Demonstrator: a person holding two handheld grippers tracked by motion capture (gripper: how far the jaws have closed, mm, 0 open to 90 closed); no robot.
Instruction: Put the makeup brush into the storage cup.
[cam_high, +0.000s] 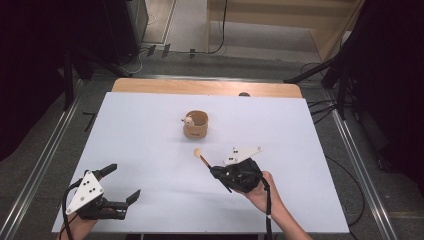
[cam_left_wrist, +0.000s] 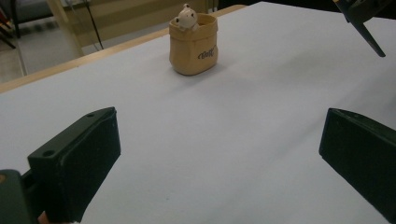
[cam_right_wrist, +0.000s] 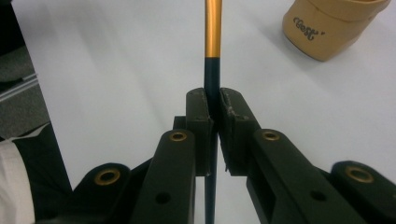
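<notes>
Stick (cam_high: 202, 157), lower centre of the high view: thin, stiff, light, likely slippery; clamped at its dark shaft by the right gripper (cam_high: 216, 170), jaws closed on it. Pouch (cam_high: 195, 125) mid-tabletop. Left gripper (cam_high: 121, 183), lower left: jaws wide, empty.

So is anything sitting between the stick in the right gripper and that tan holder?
Nothing visible does. The right gripper is shut on the stick, and bare white table lies between its rounded tip and the tan holder.

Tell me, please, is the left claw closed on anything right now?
No, the left claw stands wide open over the bare white table, with nothing between its jaws.
</notes>
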